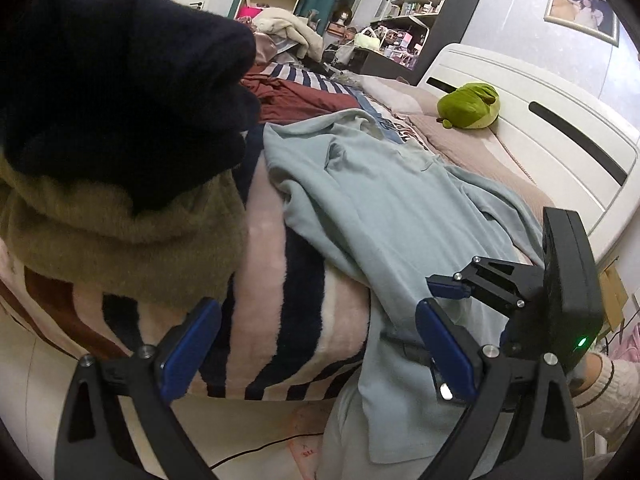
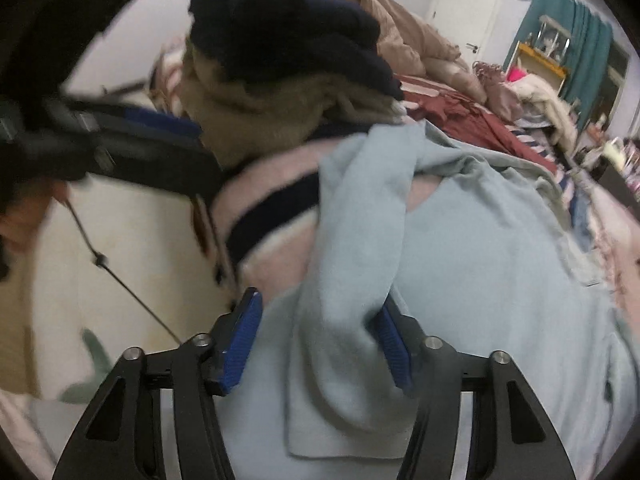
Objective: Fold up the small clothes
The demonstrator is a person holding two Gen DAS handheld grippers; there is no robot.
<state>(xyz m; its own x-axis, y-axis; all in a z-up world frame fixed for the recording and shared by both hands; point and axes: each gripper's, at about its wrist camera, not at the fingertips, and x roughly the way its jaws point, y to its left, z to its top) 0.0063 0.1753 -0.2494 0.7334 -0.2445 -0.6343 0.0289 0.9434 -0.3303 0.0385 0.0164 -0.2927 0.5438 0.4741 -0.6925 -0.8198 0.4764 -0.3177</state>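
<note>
Fabric: pale blue knit top (image 1: 384, 200), soft, limp, light; no stiffness, sags wherever unsupported.
Where it lies: spread on striped fleece blanket (image 1: 280, 300) on the bed, collar toward 12 o'clock in left wrist view, hem spilling over the bed edge at 6.
Sleeve: one long sleeve (image 2: 340, 320) runs from 12 down to 6 in right wrist view, draped straight thru the right tool.
Right gripper (image 2: 316, 340): partly closed, sleeve betw the blue pads (image 2: 236, 344); right-hand pad half buried in cloth. Can't tell if pads truly pinch yet; frame is blurred.
Left gripper (image 1: 320, 344): jaws wide apart, nothing in them; hangs over the blanket at the bed edge, top's hem side just at its 3 o'clock finger.
Neighbours: folded stack, navy knit (image 1: 120, 80) on tan knit (image 1: 120, 232), at 10 o'clock in left view, close to the top but apart.
Handling guess: thick-ish knit, grippy not slippery, nothing fragile; will bunch if pinched mid-panel.
Where to grab: prob. cuff end of sleeve and shoulder seam, or hem corners; double layer at seams gives pads more to bite.
Risk: hem hanging off the bed may drag the whole piece down when lifted.
</note>
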